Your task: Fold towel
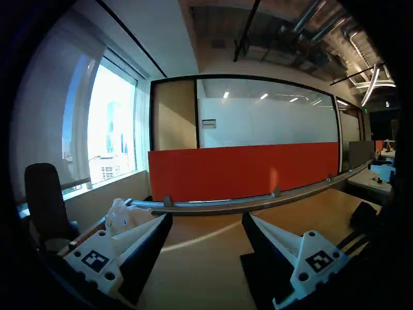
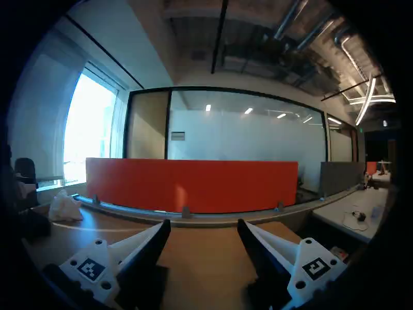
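Observation:
A crumpled white towel (image 1: 121, 214) lies at the far left of the wooden desk (image 1: 206, 258), just beyond my left gripper's left finger. In the right gripper view the same towel (image 2: 64, 206) sits far off to the left near the window. My left gripper (image 1: 206, 219) is open, held above the desk with nothing between its fingers. My right gripper (image 2: 204, 225) is open too, over bare desk (image 2: 206, 258), well to the right of the towel.
An orange divider panel (image 1: 242, 170) with a metal rail runs along the desk's back edge. A black chair (image 1: 44, 201) stands at the left by the window. Another desk (image 2: 351, 212) with small items lies to the right. A dark object (image 1: 364, 214) rests at the desk's right.

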A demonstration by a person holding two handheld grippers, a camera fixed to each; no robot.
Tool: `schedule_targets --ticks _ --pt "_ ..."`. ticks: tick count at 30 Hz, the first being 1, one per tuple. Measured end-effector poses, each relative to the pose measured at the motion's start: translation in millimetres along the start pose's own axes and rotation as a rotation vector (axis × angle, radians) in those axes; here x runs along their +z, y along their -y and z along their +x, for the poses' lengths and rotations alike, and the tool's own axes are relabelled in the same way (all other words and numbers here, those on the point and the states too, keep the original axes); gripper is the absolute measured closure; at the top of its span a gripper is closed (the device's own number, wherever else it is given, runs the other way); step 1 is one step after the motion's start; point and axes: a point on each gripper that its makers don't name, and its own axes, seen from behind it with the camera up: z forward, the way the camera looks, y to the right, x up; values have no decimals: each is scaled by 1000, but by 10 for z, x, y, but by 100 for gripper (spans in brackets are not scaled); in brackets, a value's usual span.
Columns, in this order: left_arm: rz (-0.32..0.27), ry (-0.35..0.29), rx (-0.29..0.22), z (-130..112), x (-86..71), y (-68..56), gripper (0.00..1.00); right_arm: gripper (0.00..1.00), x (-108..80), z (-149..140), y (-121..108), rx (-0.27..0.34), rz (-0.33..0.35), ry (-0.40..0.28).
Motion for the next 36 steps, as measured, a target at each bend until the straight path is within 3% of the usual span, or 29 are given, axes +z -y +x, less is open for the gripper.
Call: schedule_targets --ticks 6,15,24,30,36 --pt "-2 7 -3 243 24 20 0 0 17 275 -7 4 -10 -3" --pt "-33 45 16 306 67 -39 0 0 95 388 70 -9 20 16" --pt "-141 115 48 237 107 -245 0 0 167 428 331 -70 147 63" --pt "-246 155 72 215 103 -454 0 0 133 377 527 -130 257 112" --pt "-323 193 96 120 83 -582 0 0 73 305 690 -188 351 152"
